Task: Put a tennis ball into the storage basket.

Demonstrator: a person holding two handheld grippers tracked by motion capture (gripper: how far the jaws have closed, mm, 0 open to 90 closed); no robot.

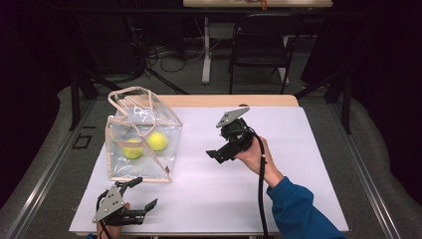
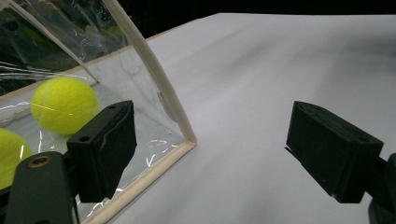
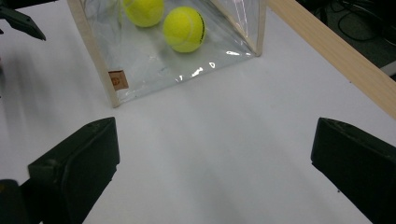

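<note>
Seemingly the loading is done: from the high view, both balls [image 1: 132,148] [image 1: 157,141] lie side by side on the floor of the clear bag [image 1: 144,169], which stands upright at the table's [image 1: 298,164] left half, handles up. The left gripper [image 1: 140,193] sits low at the near left edge, just in front of the bag, jaws spread wide and empty; the right gripper [image 1: 217,155], held in a hand [image 1: 254,155] above mid-table, points toward the bag, well apart from it, and its jaws are too small here to judge. In the left gripper view, the left gripper [image 2: 210,154] stands wide open over bare table, the bag's near corner [image 2: 189,140] just ahead and one ball [image 2: 63,103] behind the clear wall. In the right gripper view, the right gripper [image 3: 215,177] is likewise wide and holds nothing, with the bag [image 3: 95,70] and its two balls [image 3: 184,29] [image 3: 144,11] farther off. I see no loose ball on the table, so I judge that little is left beyond perhaps taking the bag by its handles.
</note>
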